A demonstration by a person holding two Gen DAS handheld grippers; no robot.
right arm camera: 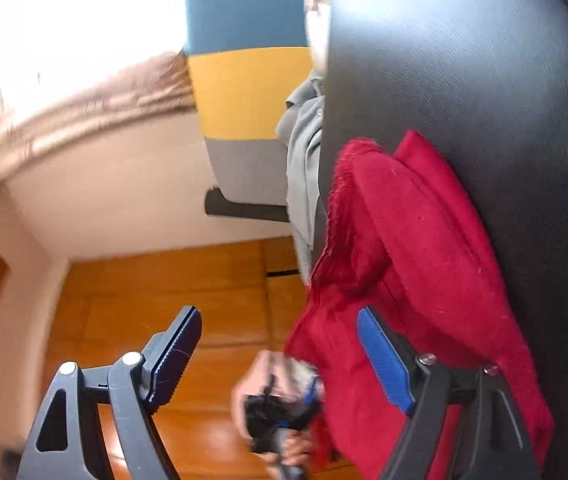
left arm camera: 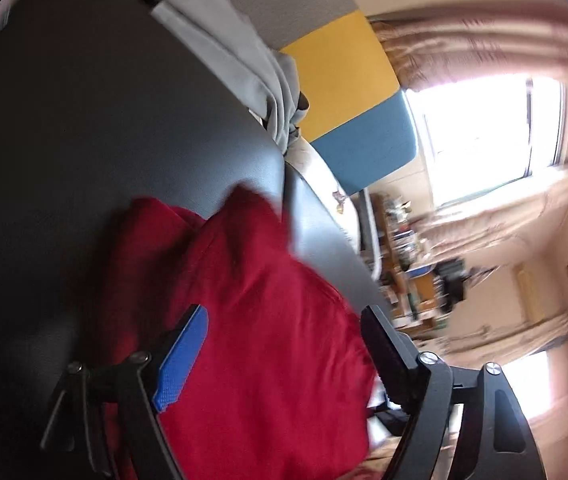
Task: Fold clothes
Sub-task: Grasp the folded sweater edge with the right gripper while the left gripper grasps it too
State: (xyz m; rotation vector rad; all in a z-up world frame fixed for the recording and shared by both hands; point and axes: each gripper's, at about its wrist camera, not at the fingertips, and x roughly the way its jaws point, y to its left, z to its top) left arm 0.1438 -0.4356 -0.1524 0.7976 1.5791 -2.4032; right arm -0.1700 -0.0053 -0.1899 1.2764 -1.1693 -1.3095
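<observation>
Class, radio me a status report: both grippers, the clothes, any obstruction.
Left gripper open over red garment. Right gripper open, empty. Garment bunched at table edge. Grey garment beyond, clear.

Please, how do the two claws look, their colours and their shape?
Both claws, left and right, have black skeleton arms with triangular cut-outs and silver screws. Each flat finger carries a blue ribbed pad. No cables or sleeves are visible.

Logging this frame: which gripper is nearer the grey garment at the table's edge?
Left, as far as these views show. The left gripper looks across the table toward the grey garment; the right gripper sits off the table's side, beside the red garment.
</observation>
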